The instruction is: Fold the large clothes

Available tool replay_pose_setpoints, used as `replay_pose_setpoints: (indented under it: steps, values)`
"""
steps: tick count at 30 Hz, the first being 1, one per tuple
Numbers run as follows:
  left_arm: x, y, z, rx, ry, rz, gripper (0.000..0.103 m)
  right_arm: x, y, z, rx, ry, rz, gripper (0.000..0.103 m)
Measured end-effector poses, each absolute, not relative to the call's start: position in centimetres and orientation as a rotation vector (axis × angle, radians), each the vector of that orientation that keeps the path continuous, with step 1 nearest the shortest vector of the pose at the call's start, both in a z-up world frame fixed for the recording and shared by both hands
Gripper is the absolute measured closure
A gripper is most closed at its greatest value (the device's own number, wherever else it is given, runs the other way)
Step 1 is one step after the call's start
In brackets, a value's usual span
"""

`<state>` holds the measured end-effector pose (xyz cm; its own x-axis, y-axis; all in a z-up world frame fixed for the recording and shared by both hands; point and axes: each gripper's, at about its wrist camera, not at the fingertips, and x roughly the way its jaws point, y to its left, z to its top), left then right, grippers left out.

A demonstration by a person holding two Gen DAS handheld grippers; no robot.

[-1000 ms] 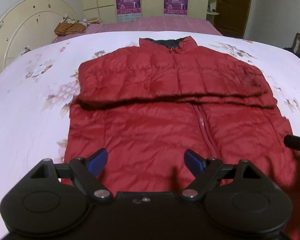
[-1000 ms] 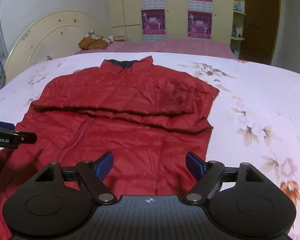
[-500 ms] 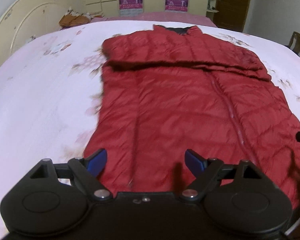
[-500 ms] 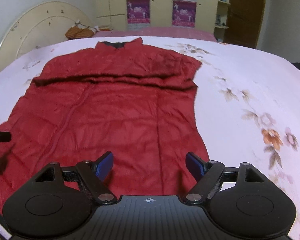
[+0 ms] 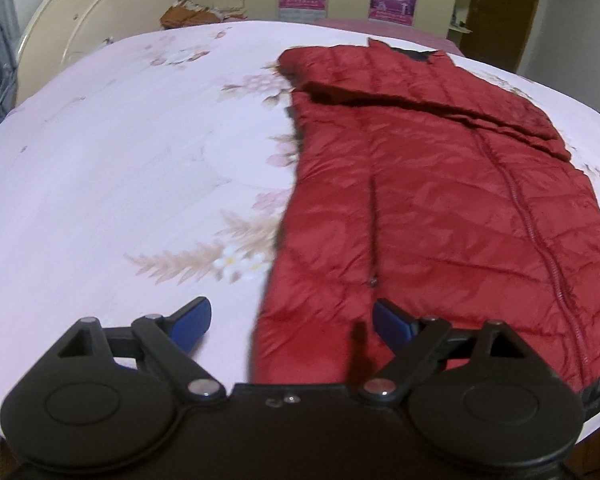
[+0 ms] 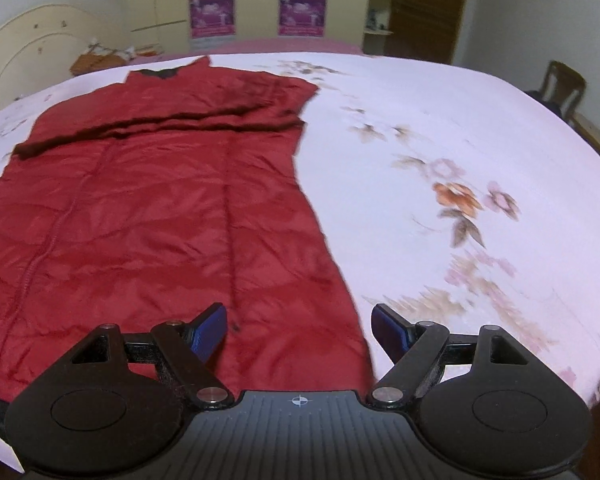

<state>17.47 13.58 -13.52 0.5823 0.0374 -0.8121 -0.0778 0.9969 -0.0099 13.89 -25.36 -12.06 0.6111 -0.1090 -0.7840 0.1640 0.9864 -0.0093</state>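
A red quilted jacket [image 5: 440, 208] lies flat on the bed, front up, zip closed, its sleeves folded across the chest, dark collar at the far end. My left gripper [image 5: 290, 322] hovers over the jacket's near left hem corner, jaws opening, blue pads wide apart and pressing on nothing. In the right wrist view the same jacket [image 6: 148, 216] fills the left half. My right gripper [image 6: 300, 326] stands open above the near right hem corner, with the jacket's side edge running between its pads, untouched.
The bed carries a pale pink floral sheet [image 5: 120, 168] reaching a cream curved headboard [image 5: 80, 20] at the far left. Folded brown cloth [image 5: 188, 14] lies at the far end. A wooden chair [image 6: 560, 88] stands on the right; cupboards with purple posters [image 6: 256, 12] line the back wall.
Both grippers have pulled back toward the hem and apart: the left slid to the jacket's left edge, the right to its right edge. Neither gripper shows in the other's view any more.
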Motion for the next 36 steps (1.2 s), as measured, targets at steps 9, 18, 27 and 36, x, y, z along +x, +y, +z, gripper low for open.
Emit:
replay_pose_setpoints:
  steps: [9, 18, 27, 36]
  values:
    - [15.9, 14.6, -15.1, -0.112, 0.977, 0.03, 0.029, 12.7, -26.7, -13.4, 0.146, 0.936, -0.177, 0.025]
    - [15.0, 14.2, -15.2, -0.187, 0.979, -0.042, 0.076, 11.8, -26.6, -13.6, 0.242, 0.945, -0.107, 0.05]
    - [15.0, 14.3, -13.9, -0.236, 0.92, -0.091, 0.093, 11.5, -26.0, -12.6, 0.29, 0.932, -0.065, 0.094]
    - [16.6, 14.2, -9.1, -0.272, 0.751, -0.144, 0.094, 13.1, -25.6, -8.0, 0.295, 0.788, -0.05, 0.094]
